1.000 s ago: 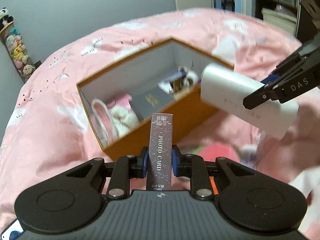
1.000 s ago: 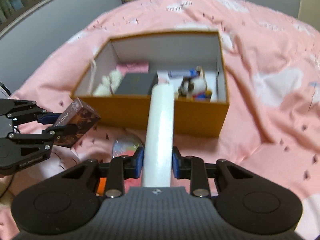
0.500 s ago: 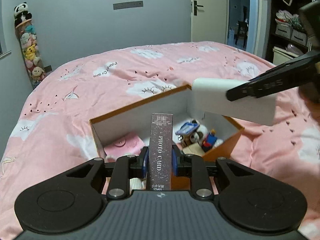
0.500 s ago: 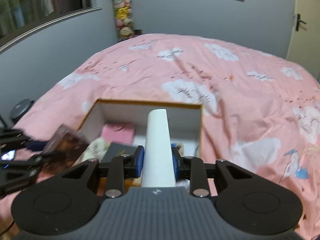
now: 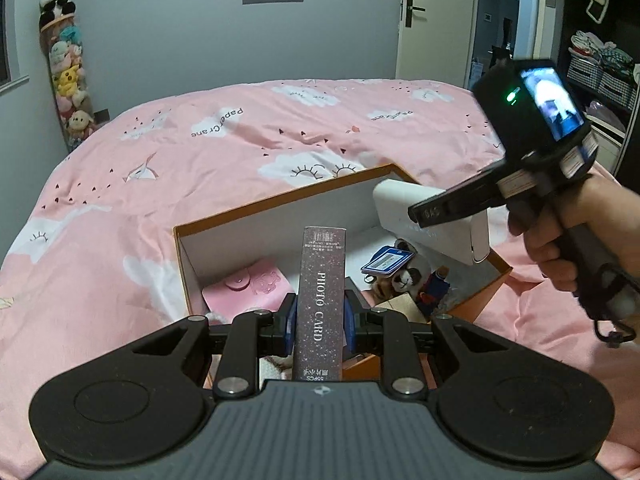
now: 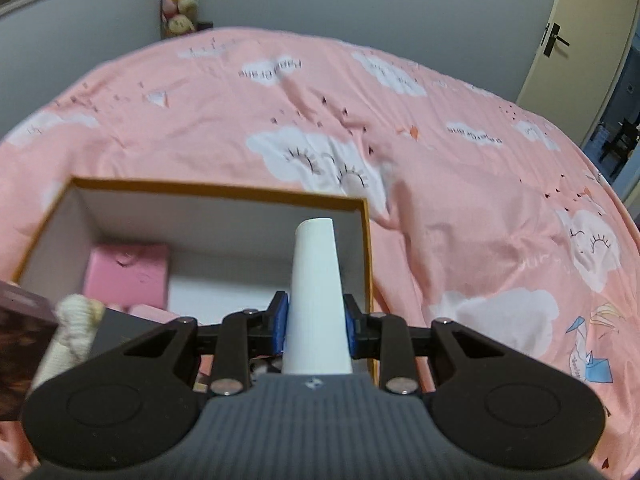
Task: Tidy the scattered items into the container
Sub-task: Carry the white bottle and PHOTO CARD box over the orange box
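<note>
Left claw [image 5: 319, 322] gripping dark glittery box [image 5: 322, 300], spine reading "PHOTO CARD", barcode at top, hovering over near rim of orange carton [image 5: 280, 204]. Right claw [image 6: 313, 322] clamping smooth white box [image 6: 316, 292], hanging above carton's right corner. Carton sitting open on pink bed [image 5: 200, 152], duvet printed "Paper Crane" with sleepy clouds. Inside: pink case [image 5: 250, 284], panda plush [image 5: 410, 278] with blue tag. Bed lying clear around carton edges.

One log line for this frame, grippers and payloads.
left gripper: shut on photo card box | right gripper: shut on white box | both over orange box
</note>
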Demonstrator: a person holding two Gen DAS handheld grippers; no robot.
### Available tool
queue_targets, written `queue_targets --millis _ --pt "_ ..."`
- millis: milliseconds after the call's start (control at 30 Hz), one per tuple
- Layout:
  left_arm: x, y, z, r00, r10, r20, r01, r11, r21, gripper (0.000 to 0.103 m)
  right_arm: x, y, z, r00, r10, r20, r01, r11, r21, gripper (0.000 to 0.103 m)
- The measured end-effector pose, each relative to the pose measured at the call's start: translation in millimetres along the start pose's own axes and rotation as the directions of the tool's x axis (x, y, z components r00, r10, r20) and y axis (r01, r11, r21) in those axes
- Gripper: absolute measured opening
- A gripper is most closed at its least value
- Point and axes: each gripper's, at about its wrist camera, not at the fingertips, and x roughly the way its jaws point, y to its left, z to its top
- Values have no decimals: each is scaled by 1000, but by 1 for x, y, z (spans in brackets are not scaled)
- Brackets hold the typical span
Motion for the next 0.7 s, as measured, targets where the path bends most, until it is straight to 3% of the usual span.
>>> queue_targets --millis 133,333,467,700 --pt "2 3 -1 1000 -4 -7 3 1000 -16 27 19 5 -4 999 -48 -22 47 998 -46 30" --pt "3 3 -2 1000 -7 -12 7 1000 -22 27 37 1 -10 997 -36 -66 31 998 -63 31" --pt "4 2 -1 1000 -7 -16 7 1000 -24 27 27 0 -13 997 -40 -67 34 995 -95 33" --pt "6 0 -3 1000 -17 -24 16 1000 -25 27 -1 -13 -16 995 31 -97 -40 995 -92 33"
